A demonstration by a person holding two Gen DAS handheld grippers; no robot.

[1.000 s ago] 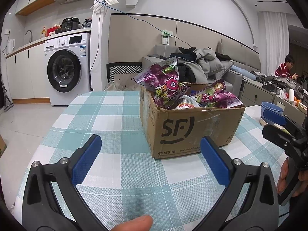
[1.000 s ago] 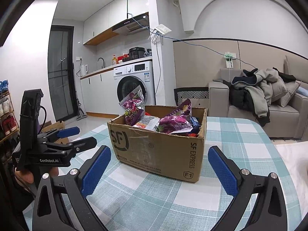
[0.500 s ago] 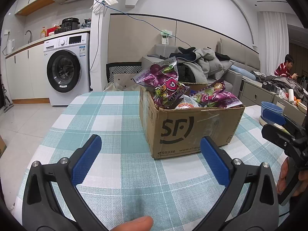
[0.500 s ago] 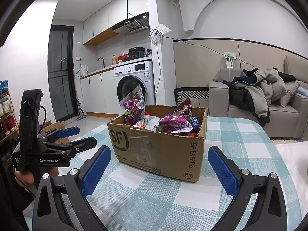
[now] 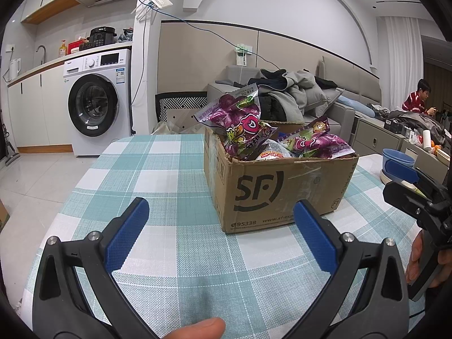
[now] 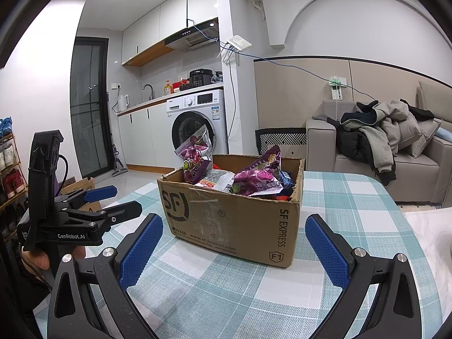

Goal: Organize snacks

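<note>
Cardboard, printed with a black SF logo, the open box (image 5: 278, 186) sits on the teal-checked counter (image 5: 169, 169), its long axis running left to right across the left wrist view. Purple snack bags (image 5: 240, 124) poke upward from it, crinkled and glossy. Left gripper (image 5: 223, 231) hovers released before it; right gripper (image 6: 233, 243) likewise spread, holding nothing.
</note>
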